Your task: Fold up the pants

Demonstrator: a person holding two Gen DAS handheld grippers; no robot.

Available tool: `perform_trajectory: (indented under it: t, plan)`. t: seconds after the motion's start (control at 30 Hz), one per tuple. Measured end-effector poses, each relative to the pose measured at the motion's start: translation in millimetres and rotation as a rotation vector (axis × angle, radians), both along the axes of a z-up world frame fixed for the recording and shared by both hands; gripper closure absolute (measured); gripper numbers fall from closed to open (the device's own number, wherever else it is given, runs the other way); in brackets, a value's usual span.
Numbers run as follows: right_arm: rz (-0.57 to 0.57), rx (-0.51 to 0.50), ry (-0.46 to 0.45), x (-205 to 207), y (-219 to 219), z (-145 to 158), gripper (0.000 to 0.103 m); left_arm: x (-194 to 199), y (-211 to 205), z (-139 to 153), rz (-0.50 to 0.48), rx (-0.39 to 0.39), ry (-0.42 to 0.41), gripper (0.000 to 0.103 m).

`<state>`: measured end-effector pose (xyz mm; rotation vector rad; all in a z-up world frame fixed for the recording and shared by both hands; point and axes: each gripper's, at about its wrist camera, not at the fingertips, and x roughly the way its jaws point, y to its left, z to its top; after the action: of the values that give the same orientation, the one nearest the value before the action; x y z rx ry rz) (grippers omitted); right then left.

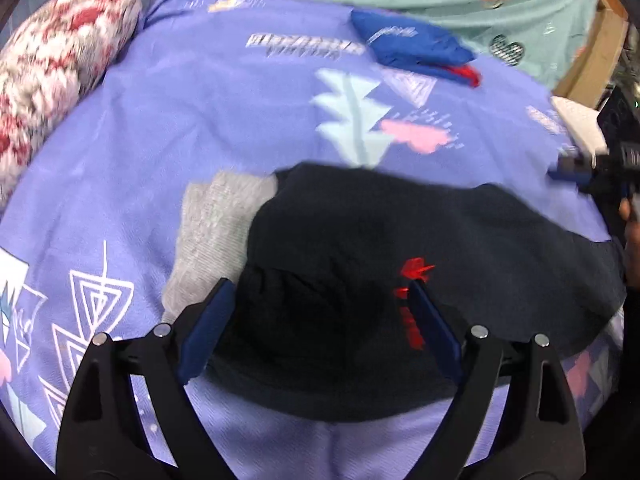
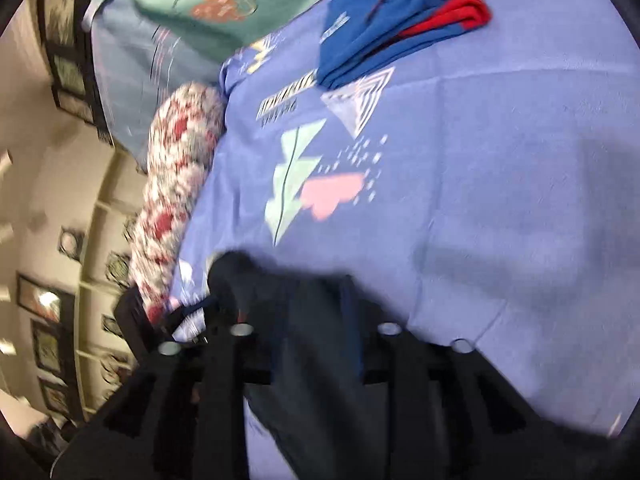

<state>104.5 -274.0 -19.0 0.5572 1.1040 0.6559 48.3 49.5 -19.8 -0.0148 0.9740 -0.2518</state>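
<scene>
On purple bedsheet, dark pants, left hand-held gripper spread apart; right hand-held gripper clamping pants, blurred

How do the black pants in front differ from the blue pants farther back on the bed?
The black pants are dark with a small red logo; the blue pants are bright blue with red trim. The black pants lie spread wide under the left gripper; the blue pants sit as a compact folded bundle. Both rest on the purple bedsheet.
</scene>
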Motion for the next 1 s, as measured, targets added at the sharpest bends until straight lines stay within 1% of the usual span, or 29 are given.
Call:
perform_trajectory:
  t: [0.03, 0.1, 0.17, 0.2, 0.23, 0.27, 0.3, 0.37, 0.4, 0.47, 0.5, 0.53, 0.57, 0.6, 0.63, 0.67, 0.7, 0.73, 0.77, 0.83, 0.87, 0.9, 0.93, 0.97, 1.0]
  plan:
    - [0.015, -0.019, 0.004, -11, 8, -1, 0.064, -4, -5, 4, -0.028, -0.016, -0.01, 0.014]
    - [0.026, -0.073, 0.036, -31, 22, -14, 0.064, -8, -14, 0, -0.058, 0.018, -0.004, 0.013]
    - [-0.001, -0.134, 0.077, -36, 31, -35, 0.064, -3, -16, -20, -0.048, 0.066, 0.059, 0.013]
    - [-0.025, -0.166, 0.098, -32, 34, -48, 0.068, -2, -11, -31, -0.049, 0.055, 0.081, 0.013]
    - [-0.043, -0.156, 0.077, -28, 35, -54, 0.083, -3, -9, -31, -0.053, 0.041, 0.072, 0.013]
    - [-0.065, -0.19, 0.024, -25, 31, -56, 0.095, -3, -7, -29, -0.052, 0.029, 0.069, 0.013]
    - [-0.1, -0.215, -0.018, -23, 24, -56, 0.103, -3, -5, -27, -0.049, 0.018, 0.065, 0.013]
    - [-0.146, -0.168, -0.012, -23, 10, -54, 0.103, -5, -4, -28, -0.055, 0.02, 0.063, 0.013]
    - [-0.174, -0.181, -0.031, -29, 3, -45, 0.099, -6, -4, -27, -0.054, 0.023, 0.059, 0.013]
    - [-0.234, -0.239, -0.123, -51, -13, -19, 0.09, -9, -4, -25, -0.046, 0.023, 0.048, 0.013]
    - [-0.282, -0.255, -0.165, -69, -29, -5, 0.078, -10, -3, -22, -0.037, 0.011, 0.04, 0.013]
    - [-0.333, -0.274, -0.194, -83, -47, 4, 0.069, -12, -2, -22, -0.031, 0.0, 0.034, 0.013]
    - [-0.426, -0.329, -0.22, -107, -74, 15, 0.067, -12, -1, -21, -0.024, -0.012, 0.03, 0.013]
    - [-0.488, -0.376, -0.223, -122, -92, 21, 0.066, -12, -2, -20, -0.021, -0.023, 0.028, 0.013]
    - [-0.564, -0.43, -0.211, -142, -121, 23, 0.066, -10, -2, -19, -0.018, -0.035, 0.027, 0.012]
    - [-0.598, -0.451, -0.195, -153, -139, 22, 0.066, -9, -2, -19, -0.014, -0.049, 0.025, 0.012]
    - [-0.665, -0.494, -0.145, -167, -168, 18, 0.066, -7, -3, -17, -0.013, -0.062, 0.021, 0.012]
    - [-0.708, -0.518, -0.11, -175, -185, 16, 0.065, -6, -4, -17, -0.014, -0.067, 0.019, 0.012]
    - [-0.722, -0.519, -0.066, -181, -205, 11, 0.065, -4, -7, -17, -0.016, -0.07, 0.02, 0.012]
    - [-0.679, -0.456, -0.015, -180, -218, 2, 0.065, -1, -11, -19, -0.019, -0.07, 0.026, 0.011]
    - [-0.646, -0.438, 0.001, -174, -216, -2, 0.065, 1, -13, -20, -0.019, -0.065, 0.026, 0.011]
    - [-0.617, -0.471, 0.018, -164, -212, -9, 0.065, 1, -13, -22, -0.017, -0.059, 0.026, 0.011]
    - [-0.616, -0.514, 0.044, -157, -206, -14, 0.065, 1, -13, -23, -0.017, -0.058, 0.025, 0.011]
    - [-0.637, -0.591, 0.11, -145, -210, -30, 0.065, 1, -12, -24, -0.016, -0.06, 0.023, 0.011]
    - [-0.657, -0.595, 0.147, -140, -217, -43, 0.07, 1, -11, -24, -0.013, -0.068, 0.02, 0.011]
